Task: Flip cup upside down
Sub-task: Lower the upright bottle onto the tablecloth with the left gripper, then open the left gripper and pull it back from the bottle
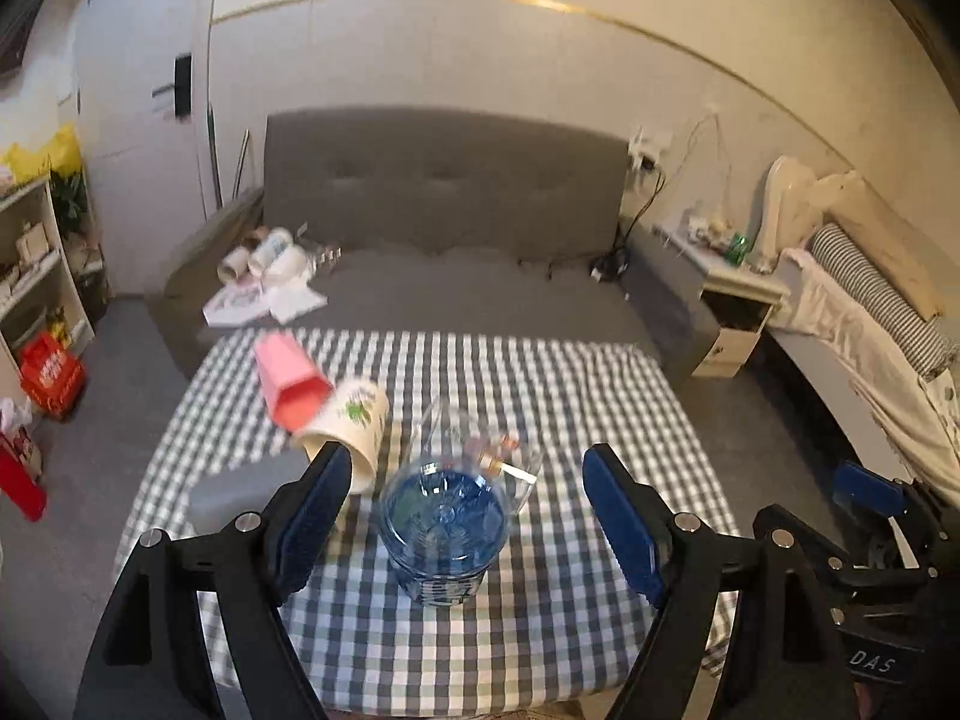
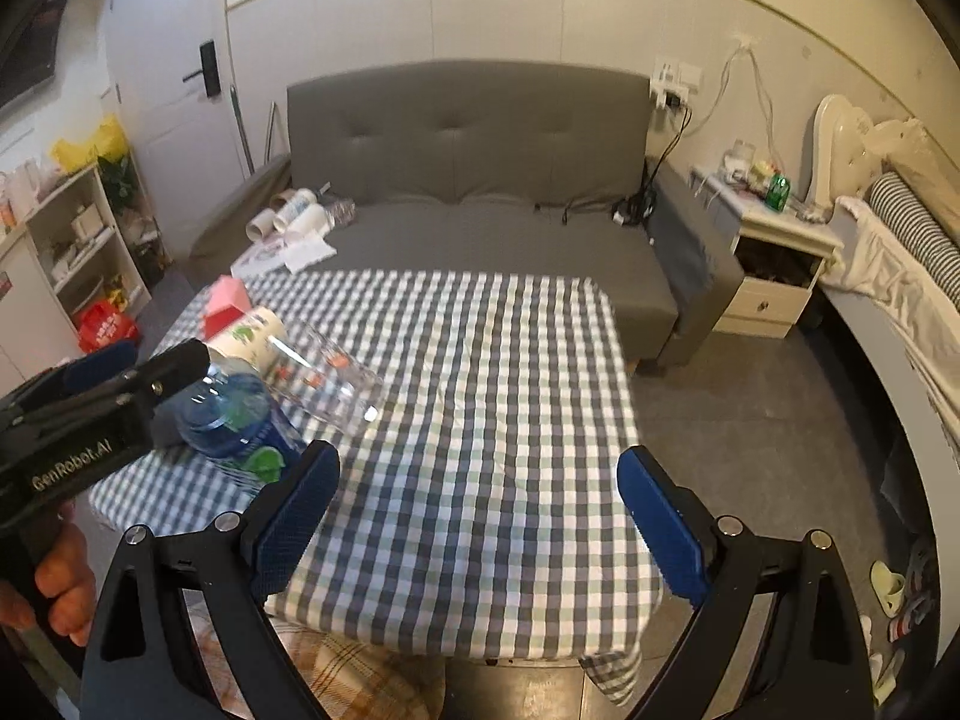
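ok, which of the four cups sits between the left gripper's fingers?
The blue translucent plastic cup, standing between the open left gripper fingers. The pink cup, white printed cup and clear cup lie farther back.

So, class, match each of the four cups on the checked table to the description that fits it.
Things:
1. pink cup
2. white cup
3. clear glass cup
4. blue cup

Descriptions:
a. transparent, lying on its side
b. between the left gripper's open fingers
c. green print on its side
d. farthest left, tipped over

Pairs: 1-d, 2-c, 3-a, 4-b
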### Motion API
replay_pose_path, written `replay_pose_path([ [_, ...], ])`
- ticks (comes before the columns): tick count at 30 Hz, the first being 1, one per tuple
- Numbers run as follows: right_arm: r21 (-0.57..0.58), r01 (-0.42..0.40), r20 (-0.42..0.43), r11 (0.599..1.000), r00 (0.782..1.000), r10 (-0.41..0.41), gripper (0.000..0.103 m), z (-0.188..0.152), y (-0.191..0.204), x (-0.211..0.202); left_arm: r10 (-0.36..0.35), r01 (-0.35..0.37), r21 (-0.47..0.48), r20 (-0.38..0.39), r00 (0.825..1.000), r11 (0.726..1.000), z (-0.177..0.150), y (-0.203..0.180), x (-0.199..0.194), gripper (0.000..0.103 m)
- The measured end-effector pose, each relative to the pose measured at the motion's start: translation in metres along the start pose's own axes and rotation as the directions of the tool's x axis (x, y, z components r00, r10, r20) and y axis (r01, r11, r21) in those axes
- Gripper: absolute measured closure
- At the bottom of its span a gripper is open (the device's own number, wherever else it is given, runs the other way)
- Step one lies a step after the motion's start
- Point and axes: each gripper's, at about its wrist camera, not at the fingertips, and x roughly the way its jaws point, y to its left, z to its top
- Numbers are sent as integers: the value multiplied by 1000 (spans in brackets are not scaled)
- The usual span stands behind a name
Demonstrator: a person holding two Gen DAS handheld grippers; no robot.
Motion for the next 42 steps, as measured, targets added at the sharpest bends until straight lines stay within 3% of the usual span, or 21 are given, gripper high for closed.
replay_pose_path([
  [11,-24,-33,192,999,981,37,9,8,21,-86,65,-65,-3,136,989,998,3,20,-89,21],
  [15,-27,-73,261,997,962,78,9,0,33,-104,104,-104,-9,167,980,995,-13,32,-102,17],
  [18,-43,-87,288,995,953,95,8,-12,43,-106,113,-111,-22,149,982,994,-28,40,-99,14],
  [23,-57,-98,290,994,951,110,7,-36,60,-90,145,-144,-21,138,980,989,-59,51,-91,14],
  [28,-61,-76,301,995,949,91,1,-64,69,-69,182,-186,4,177,967,983,-92,57,-87,1],
  [31,-52,-78,285,996,954,89,0,-77,70,-57,204,-210,7,193,960,978,-104,58,-88,0],
  [42,-26,-90,226,996,970,93,0,-84,63,-36,203,-195,-59,169,965,979,-108,74,-85,0],
])
